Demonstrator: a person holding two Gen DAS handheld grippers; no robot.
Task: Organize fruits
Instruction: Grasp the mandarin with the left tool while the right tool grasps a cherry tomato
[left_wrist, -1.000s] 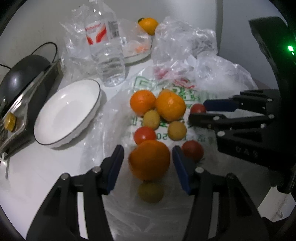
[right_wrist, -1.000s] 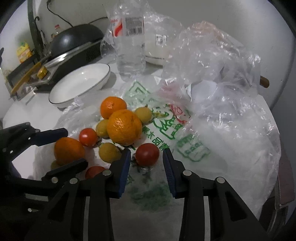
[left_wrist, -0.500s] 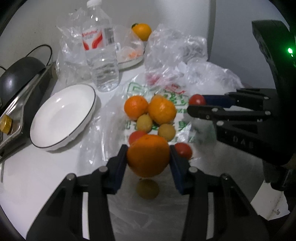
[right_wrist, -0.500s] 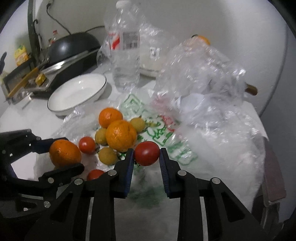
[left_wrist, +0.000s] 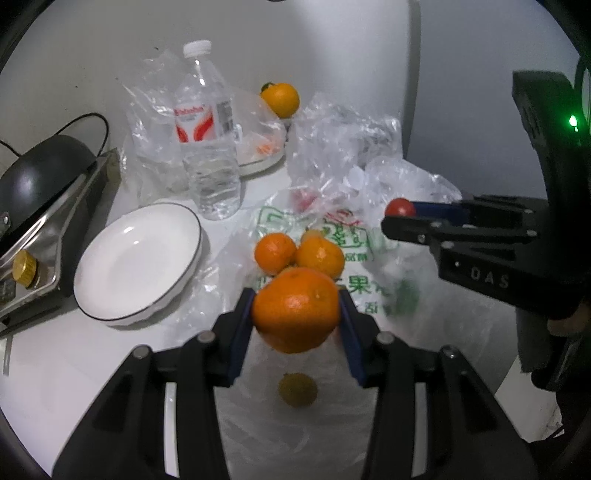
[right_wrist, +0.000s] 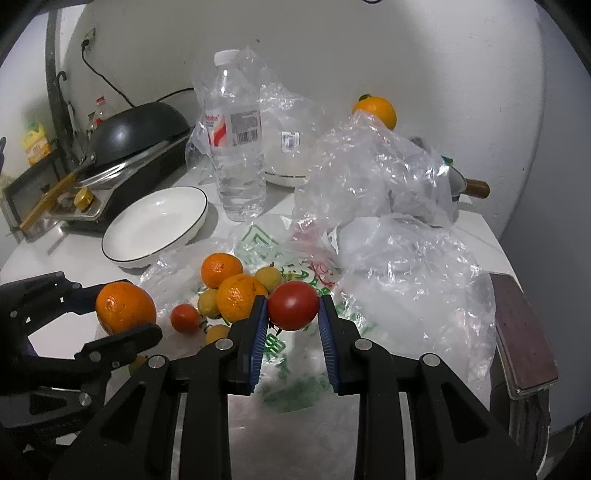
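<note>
My left gripper (left_wrist: 295, 312) is shut on a large orange (left_wrist: 295, 308) and holds it above the table; the orange also shows in the right wrist view (right_wrist: 125, 306). My right gripper (right_wrist: 293, 312) is shut on a red tomato (right_wrist: 293, 309), lifted above the printed plastic bag (right_wrist: 295, 273); the tomato also shows in the left wrist view (left_wrist: 399, 207). Two oranges (right_wrist: 221, 269), small yellow fruits (right_wrist: 268, 277) and a small tomato (right_wrist: 184, 317) lie on the bag. An empty white plate (left_wrist: 136, 258) sits to the left.
A water bottle (left_wrist: 207, 147) stands behind the plate. A black pan on a stove (left_wrist: 44, 173) is at the far left. Crumpled clear bags (right_wrist: 388, 192) fill the right side. Another orange (left_wrist: 279, 99) sits at the back by the wall.
Both grippers closed on their fruit and lifted: the left raised the large orange, the right raised the red tomato off the bag.
</note>
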